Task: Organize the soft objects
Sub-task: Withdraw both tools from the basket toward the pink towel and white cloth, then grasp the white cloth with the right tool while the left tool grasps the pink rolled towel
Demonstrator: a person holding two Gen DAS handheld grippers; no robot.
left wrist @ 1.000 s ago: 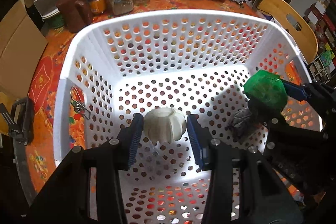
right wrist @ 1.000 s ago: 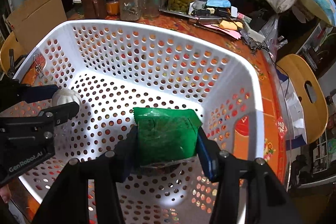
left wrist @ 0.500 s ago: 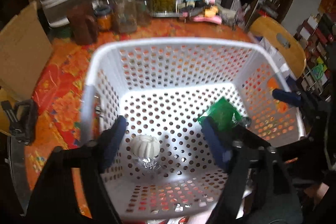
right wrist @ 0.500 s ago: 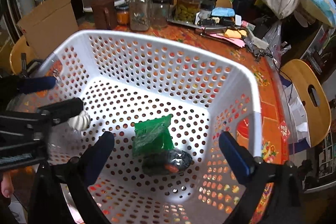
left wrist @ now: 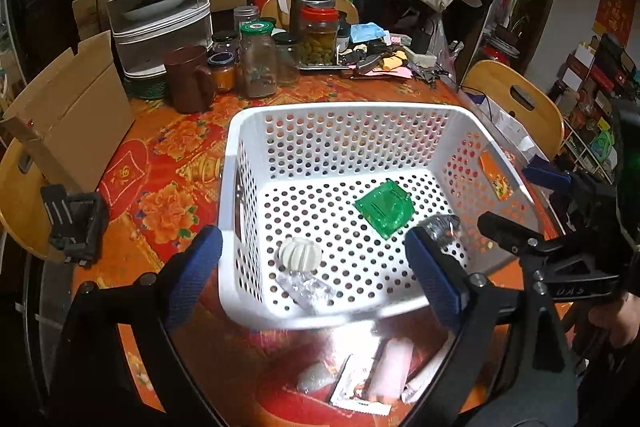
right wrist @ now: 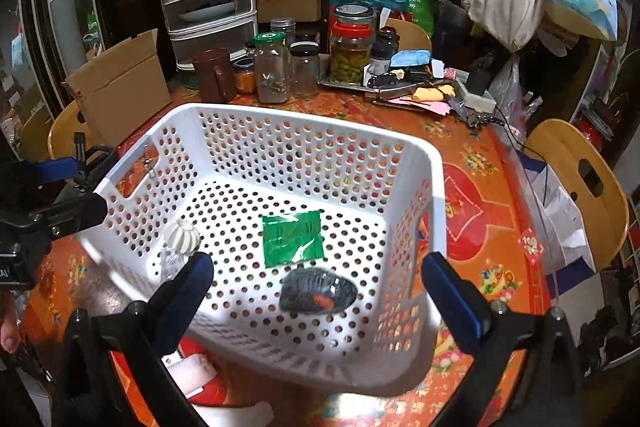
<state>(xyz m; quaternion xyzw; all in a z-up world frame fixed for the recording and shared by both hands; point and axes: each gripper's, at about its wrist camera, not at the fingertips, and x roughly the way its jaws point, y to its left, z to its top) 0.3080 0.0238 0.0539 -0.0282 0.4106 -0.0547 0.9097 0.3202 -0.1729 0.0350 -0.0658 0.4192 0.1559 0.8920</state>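
A white perforated basket (left wrist: 256,119) (right wrist: 436,187) stands on the red floral table. Inside lie a white ribbed soft ball (left wrist: 300,254) (right wrist: 183,235) on a clear wrapper, a green packet (left wrist: 385,206) (right wrist: 292,238) and a dark packet with a red spot (right wrist: 318,295). My left gripper (left wrist: 316,279) is open and empty, above the basket's near rim. My right gripper (right wrist: 320,303) is open and empty, above the near rim too; it also shows in the left wrist view (left wrist: 532,211).
Pink and white soft items (left wrist: 384,375) (right wrist: 192,371) lie on the table in front of the basket. Jars (left wrist: 258,63), a brown mug (left wrist: 188,79), a cardboard box (left wrist: 68,115) and clutter stand behind. Wooden chairs (left wrist: 516,103) flank the table.
Both grippers opened and let go: the white ball and the green packet now lie in the basket. Both grippers pulled back and up, out of the basket.
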